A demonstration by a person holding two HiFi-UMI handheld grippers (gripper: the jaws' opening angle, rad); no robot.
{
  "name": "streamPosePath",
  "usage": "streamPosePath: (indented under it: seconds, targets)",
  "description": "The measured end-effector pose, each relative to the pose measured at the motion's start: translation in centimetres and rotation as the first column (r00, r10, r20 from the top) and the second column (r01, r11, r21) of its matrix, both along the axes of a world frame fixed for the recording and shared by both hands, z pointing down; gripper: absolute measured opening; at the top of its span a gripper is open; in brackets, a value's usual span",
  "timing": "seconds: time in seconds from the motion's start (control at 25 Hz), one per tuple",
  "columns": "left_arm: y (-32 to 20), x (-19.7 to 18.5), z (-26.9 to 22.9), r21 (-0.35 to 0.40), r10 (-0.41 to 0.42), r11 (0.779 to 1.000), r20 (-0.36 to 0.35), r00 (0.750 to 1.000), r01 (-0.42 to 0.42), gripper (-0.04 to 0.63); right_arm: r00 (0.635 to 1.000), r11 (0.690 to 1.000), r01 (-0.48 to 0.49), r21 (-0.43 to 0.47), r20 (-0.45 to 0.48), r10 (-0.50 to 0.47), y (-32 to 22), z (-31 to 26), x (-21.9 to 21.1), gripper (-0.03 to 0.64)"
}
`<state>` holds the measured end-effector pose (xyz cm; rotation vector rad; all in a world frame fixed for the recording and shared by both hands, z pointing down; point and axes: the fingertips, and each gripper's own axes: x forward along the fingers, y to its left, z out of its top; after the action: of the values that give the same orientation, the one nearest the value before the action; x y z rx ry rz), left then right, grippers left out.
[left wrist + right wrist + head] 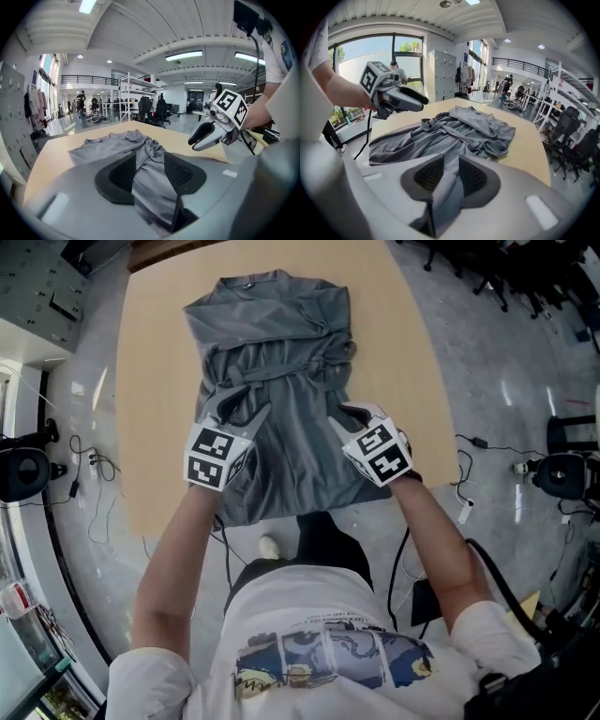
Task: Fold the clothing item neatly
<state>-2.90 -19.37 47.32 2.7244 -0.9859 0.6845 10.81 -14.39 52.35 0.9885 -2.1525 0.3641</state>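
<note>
A grey garment (272, 334) lies on a light wooden table (155, 381), its collar at the far end and a tied belt bunched across the middle. Its near part is lifted off the table by both grippers. My left gripper (242, 416) is shut on a fold of the cloth at the garment's left side; in the left gripper view that fold (152, 187) runs between the jaws (149, 161). My right gripper (345, 420) is shut on the cloth at the right side, and a pinched strip (443, 197) passes between its jaws (451, 164). The near hem hangs over the table's front edge.
The table's near edge is just in front of the person's body. Cables (89, 465) lie on the floor at the left, and more cables and a plug (466, 507) at the right. Office chairs (525, 277) stand at the far right. Bare tabletop flanks the garment.
</note>
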Motion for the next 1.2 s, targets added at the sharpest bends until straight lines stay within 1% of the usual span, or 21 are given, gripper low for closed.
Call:
streamPosePath:
  seconds: [0.24, 0.36, 0.56, 0.72, 0.88, 0.96, 1.04, 1.2]
  targets:
    - [8.6, -6.9, 0.5, -0.005, 0.011, 1.000, 0.000, 1.000, -0.011, 0.196, 0.997, 0.997, -0.073, 0.016, -0.018, 0.073, 6.7, -0.5, -2.0, 0.087]
    - [12.9, -9.6, 1.6, -0.026, 0.022, 0.999, 0.007, 1.000, -0.021, 0.196, 0.994, 0.994, -0.106, 0.008, -0.023, 0.106, 10.8, -0.2, -2.9, 0.087]
    - [19.2, -12.0, 4.5, -0.074, 0.035, 0.997, 0.031, 0.999, -0.033, 0.196, 0.990, 0.991, -0.132, -0.018, -0.052, 0.131, 16.7, 0.8, -3.1, 0.087]
    - [23.1, -13.3, 7.5, -0.113, 0.017, 0.994, 0.067, 0.998, -0.010, 0.196, 0.984, 0.984, -0.161, -0.070, -0.088, 0.155, 20.5, 3.1, -1.4, 0.087]
    - [25.7, -15.0, 10.1, -0.163, -0.054, 0.984, 0.088, 0.995, 0.068, 0.196, 0.976, 0.978, -0.189, -0.092, -0.122, 0.178, 23.1, 5.1, 1.6, 0.087]
    - [26.7, -16.0, 11.2, -0.179, -0.104, 0.976, 0.114, 0.988, 0.124, 0.196, 0.973, 0.976, -0.194, -0.102, -0.144, 0.179, 23.8, 6.4, 3.1, 0.087]
    - [27.7, -17.4, 12.4, -0.198, -0.170, 0.960, 0.146, 0.975, 0.197, 0.196, 0.970, 0.970, -0.209, -0.128, -0.152, 0.189, 24.6, 7.8, 4.7, 0.087]
    - [29.0, -19.3, 14.6, -0.239, -0.284, 0.915, 0.193, 0.939, 0.326, 0.199, 0.964, 0.957, -0.238, -0.167, -0.162, 0.211, 25.7, 10.2, 8.0, 0.087]
